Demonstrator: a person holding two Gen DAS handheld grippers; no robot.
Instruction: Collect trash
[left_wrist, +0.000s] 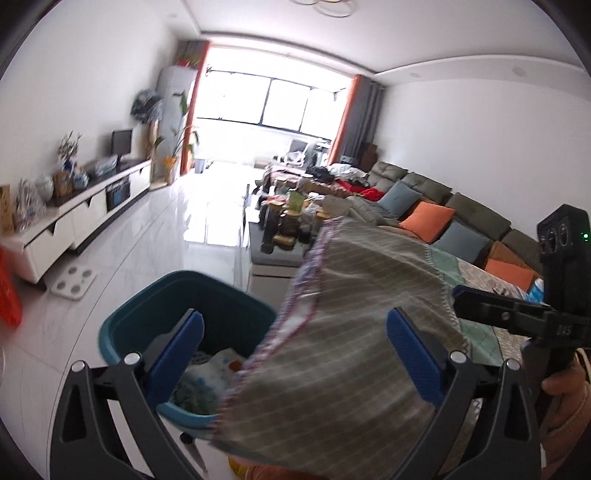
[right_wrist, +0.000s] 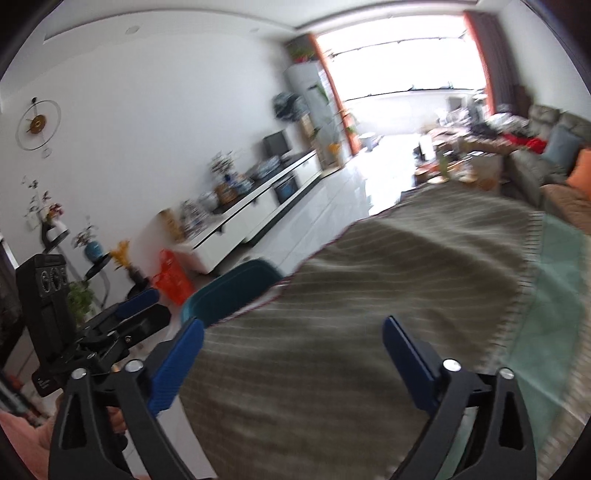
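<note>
Trash bin (left_wrist: 184, 295): a teal plastic tub is standing on the pale tiled floor (left_wrist: 129, 251), just beside the hanging corner of the tablecloth (left_wrist: 362, 302); its rim is rounded and its mouth is lying open.
Bin contents (left_wrist: 210, 373): crumpled paper and wrappers, white with coloured spots, are piling in the bottom; finer detail cannot be told.
Left gripper (left_wrist: 295, 354): its blue pads are standing spread wide, pinching nothing; one is showing over the bin, the other over the cloth.
Right gripper (right_wrist: 293, 363): its jaws are likewise gaping wide and empty, hovering above the striped cloth; this view is blurring.
Tablecloth edge: the olive striped fabric is draping over the table corner, its trimmed hem overlapping the bin's right side in the left wrist view.
Open room: bare floor is stretching from the bin toward the bright window (left_wrist: 280, 107), between the white cabinet (left_wrist: 74, 218) and the sofa (left_wrist: 443, 206).
Near obstacles: a white scale (left_wrist: 74, 282) is lying on the floor left of the bin.
</note>
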